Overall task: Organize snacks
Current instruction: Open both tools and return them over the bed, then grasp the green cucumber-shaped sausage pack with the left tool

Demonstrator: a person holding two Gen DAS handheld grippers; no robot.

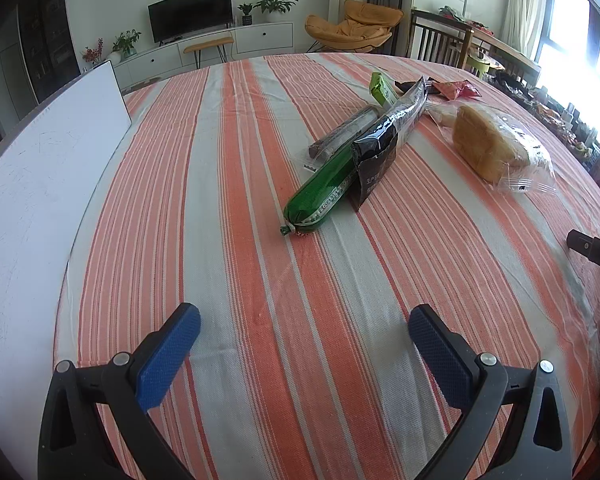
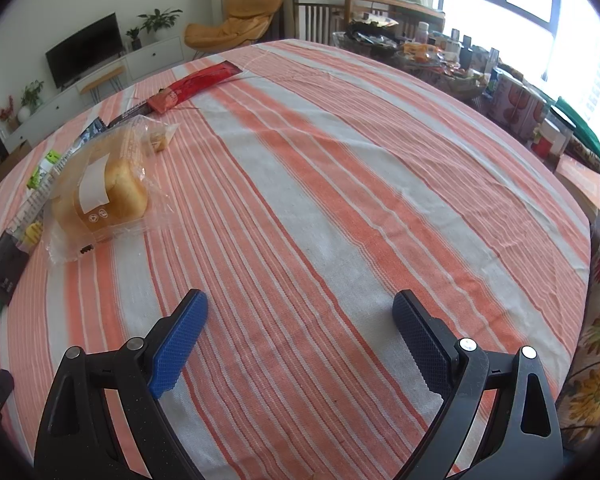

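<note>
The left gripper (image 1: 304,322) is held low and level, its two fingers spread wide apart with nothing between them. The blue ribbed pads (image 1: 168,354) are turned inward toward each other, and the black finger arms behind them are splayed outward toward the bottom corners of the left wrist view. The right gripper (image 2: 300,312) is held in much the same pose, its jaws parted wide and empty, its blue pads (image 2: 178,346) facing inward. To the far right of the left gripper, a dark part of the other tool (image 1: 594,254) is seen at the edge.
</note>
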